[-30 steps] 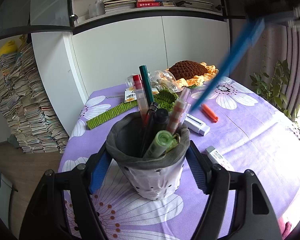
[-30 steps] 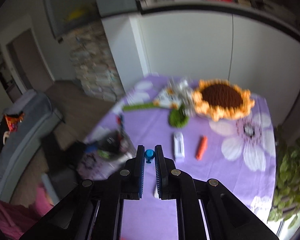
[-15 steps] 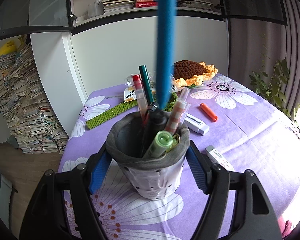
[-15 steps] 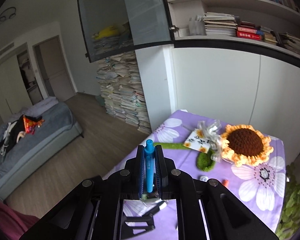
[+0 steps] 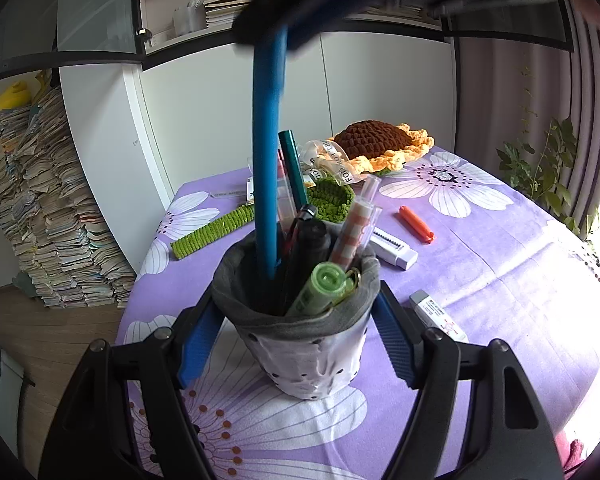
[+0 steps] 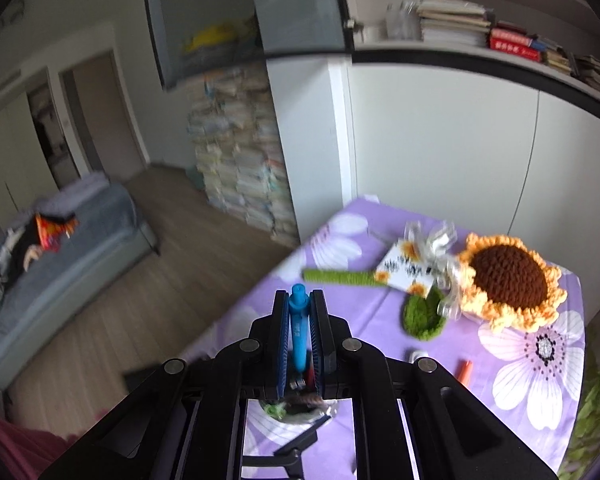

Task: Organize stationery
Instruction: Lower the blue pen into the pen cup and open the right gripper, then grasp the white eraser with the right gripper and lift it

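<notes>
A grey-rimmed white fabric pen holder (image 5: 300,340) stands on the purple floral tablecloth (image 5: 500,280), full of pens and markers. My left gripper (image 5: 296,336) has its blue pads against both sides of the holder. My right gripper (image 6: 300,304) is shut on a blue pen (image 6: 299,328) and hangs above the holder. In the left wrist view the blue pen (image 5: 266,168) stands nearly upright with its lower end inside the holder, and the right gripper shows blurred at the top edge.
An orange pen (image 5: 416,224), a white correction tape (image 5: 392,248) and an eraser (image 5: 438,314) lie on the cloth to the right. A crochet sunflower (image 5: 380,146) and green crochet pieces (image 5: 212,232) lie behind. Book stacks stand on the floor left.
My right gripper has lowered the blue pen from above the holder until its lower end sits inside it. The left gripper and holder have not moved.
</notes>
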`<action>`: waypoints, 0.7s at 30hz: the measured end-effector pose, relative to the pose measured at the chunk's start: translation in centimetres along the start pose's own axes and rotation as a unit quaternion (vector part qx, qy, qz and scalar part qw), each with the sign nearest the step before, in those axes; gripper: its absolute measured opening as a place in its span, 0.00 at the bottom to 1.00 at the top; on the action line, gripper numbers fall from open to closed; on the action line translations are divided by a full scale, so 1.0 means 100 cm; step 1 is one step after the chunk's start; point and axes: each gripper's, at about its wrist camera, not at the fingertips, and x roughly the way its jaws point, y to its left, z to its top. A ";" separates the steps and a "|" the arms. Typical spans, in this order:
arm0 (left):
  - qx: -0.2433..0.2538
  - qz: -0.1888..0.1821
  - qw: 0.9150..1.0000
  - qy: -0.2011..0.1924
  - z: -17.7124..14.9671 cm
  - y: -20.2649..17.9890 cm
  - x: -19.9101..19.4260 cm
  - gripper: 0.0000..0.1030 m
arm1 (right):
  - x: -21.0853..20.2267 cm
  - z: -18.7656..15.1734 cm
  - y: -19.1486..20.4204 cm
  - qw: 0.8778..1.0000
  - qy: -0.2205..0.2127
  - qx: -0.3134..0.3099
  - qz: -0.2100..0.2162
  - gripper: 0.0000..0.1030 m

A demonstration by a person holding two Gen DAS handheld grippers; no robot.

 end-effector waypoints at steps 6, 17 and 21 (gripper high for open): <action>0.001 0.003 1.000 -0.002 -0.001 -0.002 0.000 0.70 | 0.036 -0.018 0.000 0.998 0.062 -0.002 0.005 0.11; -0.014 -0.007 1.000 0.008 -0.001 0.004 0.003 0.70 | 0.007 -0.033 -0.031 0.995 0.055 0.075 0.022 0.11; -0.020 -0.010 1.000 0.012 -0.002 0.004 0.003 0.70 | -0.019 -0.050 -0.050 0.994 0.042 0.101 -0.012 0.12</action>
